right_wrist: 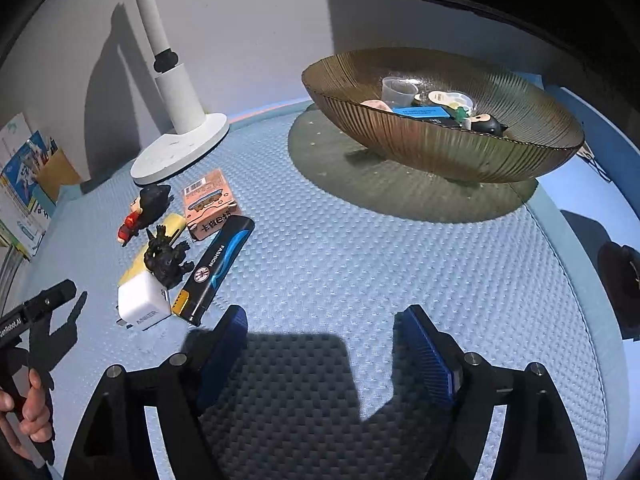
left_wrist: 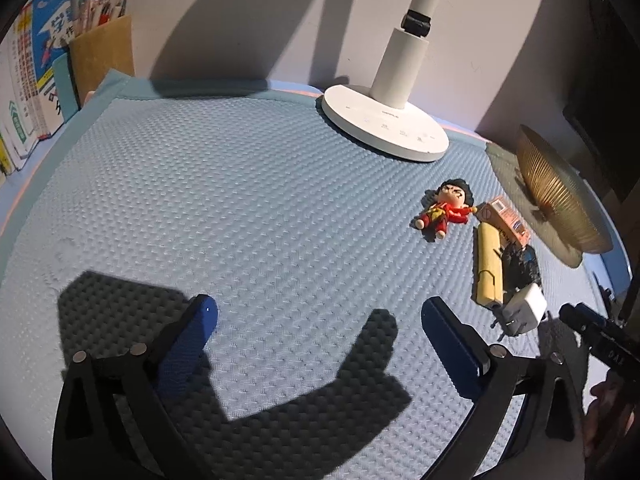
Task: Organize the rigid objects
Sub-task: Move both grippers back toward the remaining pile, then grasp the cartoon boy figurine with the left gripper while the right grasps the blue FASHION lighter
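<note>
Both grippers hover low over the blue textured mat [right_wrist: 360,264] on the bench, jaws spread wide and holding nothing: the left gripper [left_wrist: 320,320] over bare mat, the right gripper [right_wrist: 320,320] likewise. Just left of the right gripper lies a cluster: a white charger [right_wrist: 142,304], a black-and-blue utility knife [right_wrist: 218,270], a dark monster figurine [right_wrist: 166,256] resting on a yellow case [right_wrist: 138,266], a pink box [right_wrist: 210,204] and a red-clad doll [right_wrist: 142,210]. Farther back stand the white lamp base [right_wrist: 176,152] and the ribbed amber bowl [right_wrist: 440,148], already holding small items.

"FASHION" on the black-and-blue case [right_wrist: 218,268]; "ANKER" on the white charger [right_wrist: 143,304].
</note>
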